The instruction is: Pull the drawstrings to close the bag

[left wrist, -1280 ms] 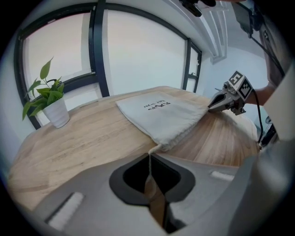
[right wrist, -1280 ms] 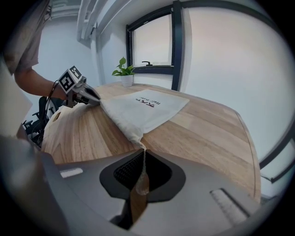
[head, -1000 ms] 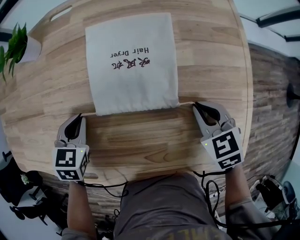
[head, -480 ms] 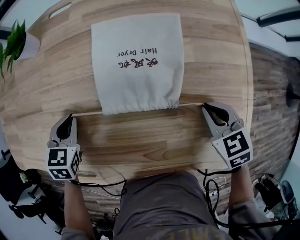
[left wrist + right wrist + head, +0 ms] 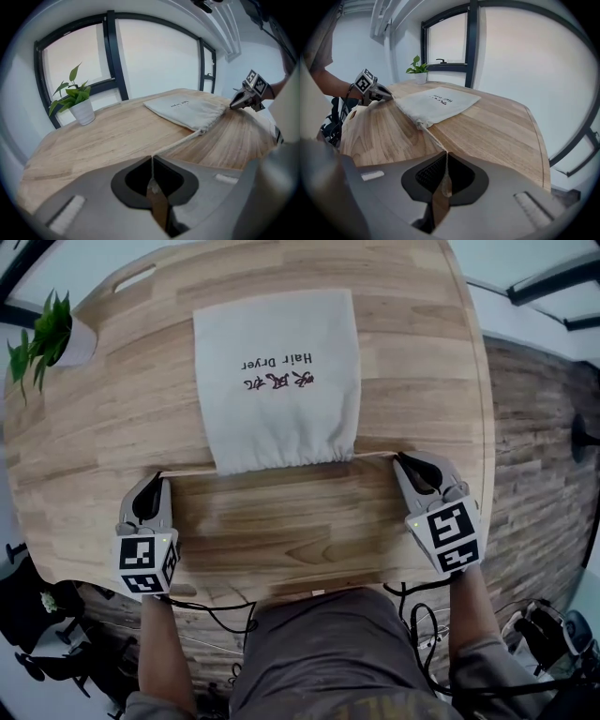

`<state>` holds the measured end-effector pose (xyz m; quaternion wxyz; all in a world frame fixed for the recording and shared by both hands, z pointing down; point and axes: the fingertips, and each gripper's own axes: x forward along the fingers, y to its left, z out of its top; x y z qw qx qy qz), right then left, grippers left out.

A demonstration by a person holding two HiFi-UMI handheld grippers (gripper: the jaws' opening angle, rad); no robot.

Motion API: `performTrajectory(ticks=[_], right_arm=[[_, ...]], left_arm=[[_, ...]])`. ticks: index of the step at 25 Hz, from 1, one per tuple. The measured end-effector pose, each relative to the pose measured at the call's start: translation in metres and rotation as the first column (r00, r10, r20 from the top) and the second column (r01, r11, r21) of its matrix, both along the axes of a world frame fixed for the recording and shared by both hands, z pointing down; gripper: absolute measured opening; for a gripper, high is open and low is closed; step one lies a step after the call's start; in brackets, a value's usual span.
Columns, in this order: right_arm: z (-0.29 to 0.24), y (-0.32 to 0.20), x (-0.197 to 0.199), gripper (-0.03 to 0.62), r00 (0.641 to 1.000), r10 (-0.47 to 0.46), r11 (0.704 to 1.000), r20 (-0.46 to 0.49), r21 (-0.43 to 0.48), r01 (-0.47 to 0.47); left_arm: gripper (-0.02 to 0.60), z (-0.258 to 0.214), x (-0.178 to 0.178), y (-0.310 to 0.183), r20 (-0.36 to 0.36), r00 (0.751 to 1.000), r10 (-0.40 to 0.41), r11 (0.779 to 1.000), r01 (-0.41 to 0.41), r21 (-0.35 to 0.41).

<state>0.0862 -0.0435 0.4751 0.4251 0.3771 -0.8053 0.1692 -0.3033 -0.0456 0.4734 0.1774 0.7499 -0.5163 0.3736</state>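
Pinching, left gripper (image 5: 151, 158): the jaws are pressed together on the left drawstring (image 5: 187, 471), and its end is seen nipped between them.
Pinching, right gripper (image 5: 446, 154): the jaws are closed on the right drawstring (image 5: 375, 454), with what looks like a knotted end lodged in the hollow behind the tips.
Cords: both are drawn nearly straight, low over the table (image 5: 281, 521), one led out to each side.
Mouth (image 5: 281, 457): the bag's near edge is seen puckered into gathers; it is judged partly closed, not fully.
Bag (image 5: 277, 371): it is laid flat mid-table, beyond the grippers, with its print uppermost.
Handling: the cloth is judged thin, soft and light, so the whole bag may be dragged sideways if one side is pulled harder; an even, opposed pull is called for.
Hold: the cords are thin and could slip; they are best taken at their ends, where a knot can be trapped behind the jaws.
Potted plant (image 5: 42, 334): it stands at the far left edge, well apart from the bag.
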Motion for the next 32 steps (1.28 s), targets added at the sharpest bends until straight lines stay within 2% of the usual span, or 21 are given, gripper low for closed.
performTrajectory(ticks=[2,4,6,7,9,11,13,16,18,20,22,25,28,32], right_arm=[[0.0,0.001,0.0,0.04,1.0,0.009,1.0,0.013,-0.005,-0.009],[0.0,0.002,0.0,0.041,0.999,0.021,1.0,0.042,-0.021,-0.02],[0.0,0.002,0.0,0.046,0.997,0.023,0.999,0.068,-0.037,-0.021],[0.0,0.001,0.0,0.048,0.997,0.019,0.999,0.072,-0.04,-0.016],[0.001,0.001,0.0,0.051,0.998,0.005,0.999,0.069,-0.04,-0.003],[0.0,0.002,0.0,0.052,0.997,-0.001,0.999,0.071,-0.038,0.004],[-0.002,0.004,-0.001,0.064,0.997,-0.006,0.999,0.08,-0.035,0.009],[-0.002,0.009,-0.003,0.102,0.995,-0.039,0.998,0.096,-0.039,0.043],[-0.002,0.014,-0.007,0.161,0.992,-0.074,0.995,0.1,-0.055,0.08],[-0.008,0.015,-0.01,0.224,0.99,-0.108,0.993,0.096,-0.044,0.113],[-0.02,0.011,-0.015,0.224,0.985,-0.145,0.989,0.092,0.004,0.145],[-0.039,0.004,-0.028,0.224,0.97,-0.23,0.972,0.078,0.066,0.226],[-0.049,0.0,-0.046,0.217,0.948,-0.308,0.95,0.079,0.08,0.302],[-0.041,-0.008,-0.057,0.201,0.94,-0.339,0.94,0.048,0.066,0.335]], left_arm=[[0.011,-0.002,0.005,0.002,-0.052,0.998,-0.019,1.0,0.018,-0.021],[0.011,-0.013,0.007,0.001,-0.134,0.989,-0.056,0.998,0.06,0.021],[0.009,-0.031,0.005,-0.004,-0.234,0.966,-0.106,0.986,0.132,0.098],[0.011,-0.036,0.006,-0.004,-0.285,0.95,-0.126,0.98,0.163,0.111],[0.011,-0.036,0.009,0.0,-0.337,0.93,-0.146,0.981,0.179,0.07],[0.032,-0.022,0.01,0.014,-0.287,0.948,-0.14,0.99,0.134,-0.04],[0.196,-0.006,0.011,0.029,-0.222,0.968,-0.116,0.987,0.088,-0.135],[0.261,-0.002,0.009,0.046,-0.209,0.971,-0.114,0.983,0.079,-0.168],[0.264,-0.008,0.008,0.055,-0.204,0.973,-0.109,0.983,0.076,-0.165],[0.264,-0.021,0.012,0.062,-0.169,0.984,-0.056,0.991,0.034,-0.131],[0.264,-0.032,0.022,0.06,-0.123,0.992,0.039,0.994,-0.05,-0.093],[0.283,-0.04,0.046,0.043,-0.107,0.979,0.176,0.981,-0.183,-0.058],[0.288,-0.038,0.064,0.022,-0.107,0.96,0.26,0.963,-0.266,-0.049],[0.288,-0.023,0.082,0.007,-0.081,0.934,0.349,0.931,-0.355,-0.082]])
